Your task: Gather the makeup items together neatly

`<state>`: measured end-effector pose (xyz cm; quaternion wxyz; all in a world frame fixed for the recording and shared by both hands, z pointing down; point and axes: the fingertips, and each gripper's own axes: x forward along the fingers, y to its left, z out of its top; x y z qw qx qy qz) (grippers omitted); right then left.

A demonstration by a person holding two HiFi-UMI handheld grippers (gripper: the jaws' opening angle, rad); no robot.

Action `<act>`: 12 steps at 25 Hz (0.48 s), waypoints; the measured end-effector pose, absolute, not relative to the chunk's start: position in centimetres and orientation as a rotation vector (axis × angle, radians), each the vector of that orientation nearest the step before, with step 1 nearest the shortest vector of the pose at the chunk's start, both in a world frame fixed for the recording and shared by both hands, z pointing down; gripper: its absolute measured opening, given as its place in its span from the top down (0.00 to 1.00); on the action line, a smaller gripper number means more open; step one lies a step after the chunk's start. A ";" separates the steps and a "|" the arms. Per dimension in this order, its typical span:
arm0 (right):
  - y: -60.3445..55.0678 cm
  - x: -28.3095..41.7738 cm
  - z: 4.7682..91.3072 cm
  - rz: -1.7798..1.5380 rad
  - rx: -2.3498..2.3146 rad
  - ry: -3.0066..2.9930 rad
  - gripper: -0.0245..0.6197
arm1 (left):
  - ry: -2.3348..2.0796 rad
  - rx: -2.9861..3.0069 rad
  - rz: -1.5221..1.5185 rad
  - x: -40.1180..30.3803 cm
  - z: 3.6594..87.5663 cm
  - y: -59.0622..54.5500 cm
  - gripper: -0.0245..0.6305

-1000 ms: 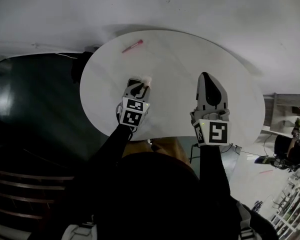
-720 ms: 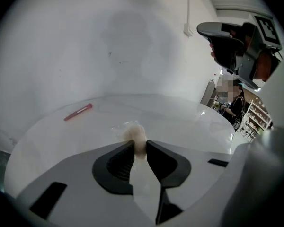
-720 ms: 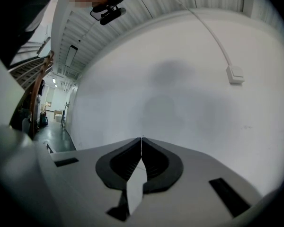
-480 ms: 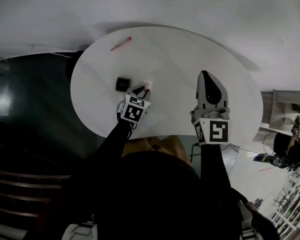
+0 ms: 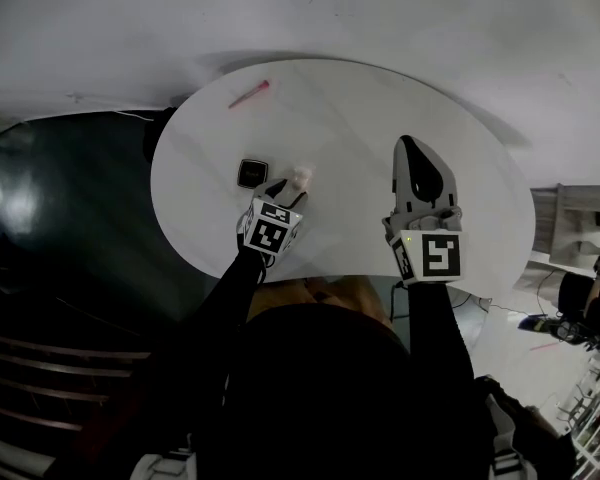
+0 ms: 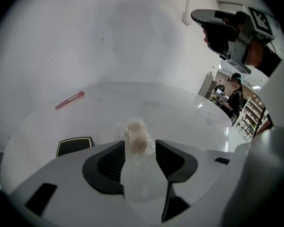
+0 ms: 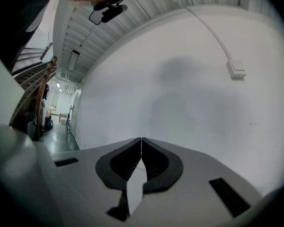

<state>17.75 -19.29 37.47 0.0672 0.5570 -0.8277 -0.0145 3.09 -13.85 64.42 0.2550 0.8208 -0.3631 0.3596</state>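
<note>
A beige puff in clear wrap (image 5: 300, 178) (image 6: 136, 135) rests on the round white table (image 5: 360, 118), just right of a black compact (image 5: 252, 173) (image 6: 75, 145). My left gripper (image 5: 285, 187) (image 6: 138, 148) stands round the puff; its jaws have just been opening, and a gap shows beside the puff. A pink stick (image 5: 248, 95) (image 6: 69, 100) lies at the table's far left edge. My right gripper (image 5: 410, 148) (image 7: 141, 141) hovers over the table's right half, shut on nothing, aimed level at the wall.
The table's near edge (image 5: 330, 273) runs close under both grippers. A dark floor (image 5: 70, 198) lies to the left. A white wall (image 7: 194, 103) with a cable and a switch box (image 7: 236, 70) stands beyond the table.
My left gripper has come down with the puff beside the black compact, and its jaws have parted from it. The right gripper has barely shifted.
</note>
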 end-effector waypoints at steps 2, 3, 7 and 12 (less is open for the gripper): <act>-19.7 17.0 37.3 -0.052 1.656 -2.518 0.92 | -1.012 2.218 0.959 2.4 64.2 -13.8 0.64; -19.8 16.6 37.1 -0.056 1.649 -2.530 0.92 | -1.027 2.213 0.953 2.0 64.1 -13.8 0.64; -20.0 15.7 36.5 -0.060 1.633 -2.577 0.92 | -1.082 2.205 0.954 0.4 63.1 -13.8 0.64; -20.2 15.8 35.4 -0.083 1.640 -2.615 0.92 | -1.130 2.232 0.921 0.3 61.0 -14.2 0.64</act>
